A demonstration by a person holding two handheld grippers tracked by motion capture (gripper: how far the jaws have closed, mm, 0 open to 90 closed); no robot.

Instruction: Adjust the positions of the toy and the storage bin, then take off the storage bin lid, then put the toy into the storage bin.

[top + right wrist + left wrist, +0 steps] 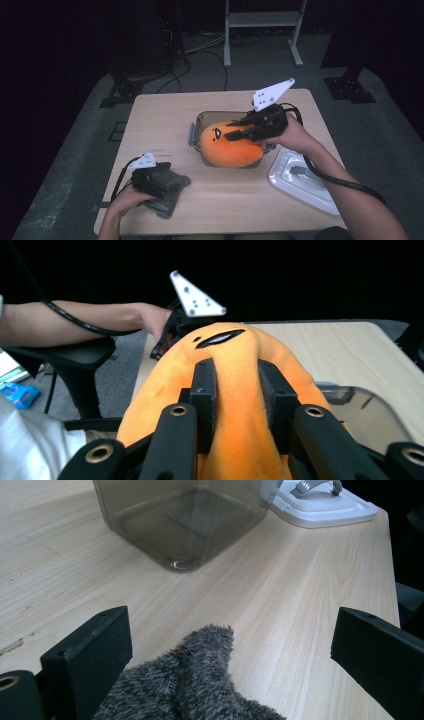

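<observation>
orange plush pinched at the lip of the clear bin

the right hand-held gripper (235,131) has its jaws pinching a fold of the orange plush toy (231,146), with the stuffing bulging up between the pads in the right gripper view. in the high view the toy sits at the middle of the surface (165,112), resting in the mouth of the clear plastic bin (196,131), and its face points toward nine o'clock. much of its body stands above the rim. the bin's white lid (300,177) lies flat at about four o'clock from the bin, near the surface's edge.

the left hand-held gripper (172,177) rests at about seven o'clock from the bin. its jaws are spread, with a grey fuzzy cloth (195,685) lying between them and touching neither pad as far as the left gripper view shows.

the main risk is the grip itself. the jaws hold only a ridge of soft fabric, not the body, so the plush could slide out if it is pulled or shaken. the toy also looks a snug fit in the bin. if it drags on the walls, the light bin may lift or skid with it, as nothing braces the bin. a sideways swing toward four o'clock could knock the lid off the edge.
</observation>
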